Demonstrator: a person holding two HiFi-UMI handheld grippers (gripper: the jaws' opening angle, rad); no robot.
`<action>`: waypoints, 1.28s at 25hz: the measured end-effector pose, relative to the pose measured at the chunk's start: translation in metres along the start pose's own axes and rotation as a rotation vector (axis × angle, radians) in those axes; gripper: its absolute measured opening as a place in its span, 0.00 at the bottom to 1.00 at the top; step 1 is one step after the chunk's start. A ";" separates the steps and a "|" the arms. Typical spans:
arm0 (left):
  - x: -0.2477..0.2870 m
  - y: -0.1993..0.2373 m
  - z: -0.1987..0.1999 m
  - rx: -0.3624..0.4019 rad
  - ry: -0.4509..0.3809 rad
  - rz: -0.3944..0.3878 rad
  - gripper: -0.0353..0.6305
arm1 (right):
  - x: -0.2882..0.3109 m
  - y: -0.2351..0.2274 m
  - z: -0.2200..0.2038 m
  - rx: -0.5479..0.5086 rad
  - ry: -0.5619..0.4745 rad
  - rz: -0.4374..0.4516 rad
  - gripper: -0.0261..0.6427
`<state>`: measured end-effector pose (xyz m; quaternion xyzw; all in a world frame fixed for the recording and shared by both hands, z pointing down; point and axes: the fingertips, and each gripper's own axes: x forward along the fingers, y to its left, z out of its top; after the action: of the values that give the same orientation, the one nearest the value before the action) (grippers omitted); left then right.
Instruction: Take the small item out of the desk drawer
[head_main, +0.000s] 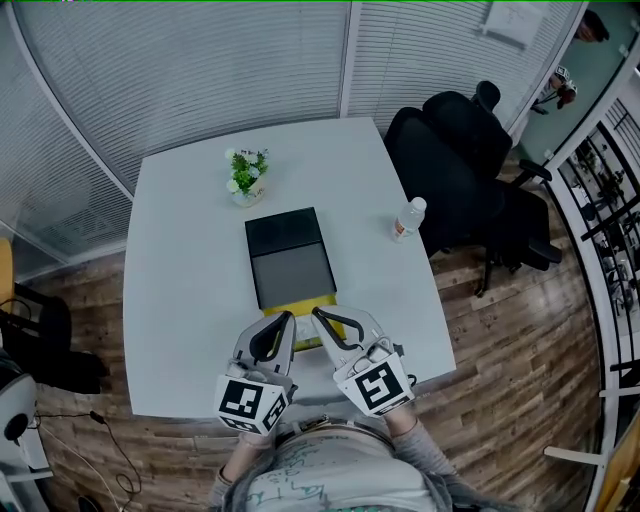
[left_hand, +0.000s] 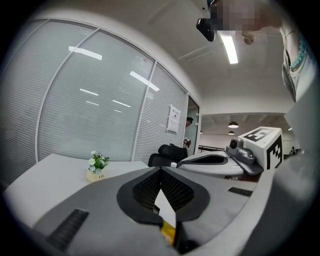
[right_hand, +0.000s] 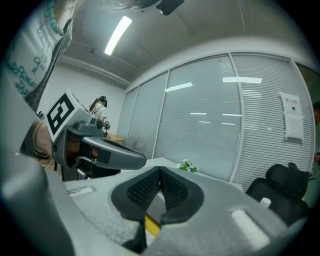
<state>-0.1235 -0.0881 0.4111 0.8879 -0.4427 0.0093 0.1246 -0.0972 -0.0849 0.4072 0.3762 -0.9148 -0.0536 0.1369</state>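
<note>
My left tongs (head_main: 287, 318) are closed, the ribbed pads (left_hand: 176, 190) meeting at their tips with nothing gripped. My right tongs (head_main: 319, 314) are closed the same way, pads (right_hand: 144, 187) tip to tip and empty. The 2 pairs sit side by side with their tips angled toward each other, at the near end of the drawer box (head_main: 288, 240). They are just over its yellow front edge (head_main: 310, 304), and I cannot tell whether they touch it. A marker cube (head_main: 250, 400) rides behind the left pair, nearer me than the box.

The box lies in the middle of the white desk (head_main: 180, 300), black at its far part and grey at its near part. I cannot make out the small item in any view. A small potted plant (head_main: 246, 175) stands just beyond the box's far left corner. A clear bottle (head_main: 408, 218) with a white cap stands to the box's right, well apart from it. A black office chair (head_main: 470, 170) sits past the bottle, off the desk's right edge.
</note>
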 end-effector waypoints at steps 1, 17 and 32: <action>-0.001 0.002 -0.002 -0.003 0.010 0.000 0.05 | 0.001 0.001 -0.002 -0.006 0.005 0.002 0.04; -0.018 0.021 0.001 -0.017 -0.045 0.032 0.05 | 0.011 0.004 -0.024 -0.003 0.085 0.006 0.04; -0.027 0.034 -0.012 -0.023 0.006 0.030 0.05 | 0.022 0.007 -0.057 -0.072 0.212 0.011 0.04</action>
<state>-0.1662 -0.0836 0.4269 0.8797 -0.4557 0.0088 0.1358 -0.1005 -0.0949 0.4683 0.3696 -0.8948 -0.0454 0.2465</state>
